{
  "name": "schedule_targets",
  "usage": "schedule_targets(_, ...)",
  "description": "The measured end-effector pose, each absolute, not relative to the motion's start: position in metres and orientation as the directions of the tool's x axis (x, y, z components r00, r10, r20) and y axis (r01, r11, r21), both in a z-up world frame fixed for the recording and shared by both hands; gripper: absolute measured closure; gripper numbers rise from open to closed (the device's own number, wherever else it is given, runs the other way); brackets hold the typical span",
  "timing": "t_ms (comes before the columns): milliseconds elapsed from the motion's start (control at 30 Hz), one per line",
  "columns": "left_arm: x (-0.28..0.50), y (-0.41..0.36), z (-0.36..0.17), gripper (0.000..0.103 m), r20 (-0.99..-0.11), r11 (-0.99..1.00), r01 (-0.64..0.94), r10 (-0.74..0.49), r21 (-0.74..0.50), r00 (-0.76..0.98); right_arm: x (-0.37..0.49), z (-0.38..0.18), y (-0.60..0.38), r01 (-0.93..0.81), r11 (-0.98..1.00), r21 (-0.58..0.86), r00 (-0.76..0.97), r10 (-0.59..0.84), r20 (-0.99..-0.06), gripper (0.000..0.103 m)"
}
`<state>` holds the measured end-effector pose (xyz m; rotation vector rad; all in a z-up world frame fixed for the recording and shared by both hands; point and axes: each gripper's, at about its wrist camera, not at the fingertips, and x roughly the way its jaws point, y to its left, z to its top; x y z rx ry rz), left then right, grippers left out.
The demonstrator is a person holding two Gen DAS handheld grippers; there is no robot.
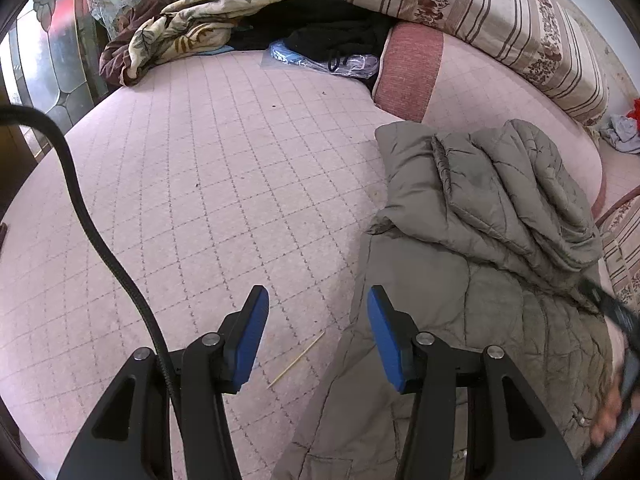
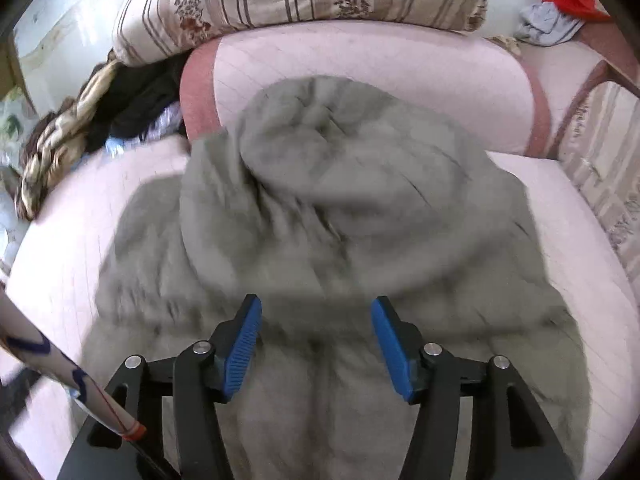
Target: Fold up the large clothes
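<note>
A grey-green quilted jacket (image 1: pixel 480 220) lies on the pink checked bed sheet (image 1: pixel 220 160), its upper part folded over in a bulky heap. My left gripper (image 1: pixel 318 292) is open just beside the jacket's left edge, with only sheet between its blue pads. In the blurred right wrist view the jacket (image 2: pixel 340 200) fills the middle, and my right gripper (image 2: pixel 316 304) hangs open over its lower part with nothing between the pads. A blurred hand (image 1: pixel 608 420) with the other gripper shows at the right rim.
A pink pillow (image 1: pixel 408 68) and a striped floral quilt (image 1: pixel 500 12) lie behind the jacket. Crumpled blankets (image 1: pixel 192 32), a black garment (image 1: pixel 332 28) and a plastic bag (image 1: pixel 320 60) crowd the far edge. A thin stick (image 1: pixel 296 360) lies near my left fingers; a black cable (image 1: pixel 80 200) hangs left.
</note>
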<state>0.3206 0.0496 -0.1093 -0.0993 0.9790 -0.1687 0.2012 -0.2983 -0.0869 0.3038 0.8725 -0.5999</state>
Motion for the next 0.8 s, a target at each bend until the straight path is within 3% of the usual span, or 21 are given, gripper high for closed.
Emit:
schedule_targets(433,0.299,0.049,-0.11,0.053,-0.818,0.981,0.134,-0.188,-0.137,0.544,-0.072,-0.081,-0.353,0.829,0.545,0.126,0.386,-0.394,-0.834,0.032)
schedule_targets(733,0.248,0.079,-0.132,0.048,-0.866,0.973,0.123,-0.232,-0.197,0.444,-0.141,-0.097,-0.369,0.829,0.5,0.253,0.452,-0.331,-0.828,0.018)
schedule_targets(800,0.242,0.087,-0.134,0.042,-0.867,0.967,0.126,-0.254,-0.222,0.429,-0.142,-0.107,-0.37,0.817,0.504,0.282,0.471,-0.3,-0.829,0.018)
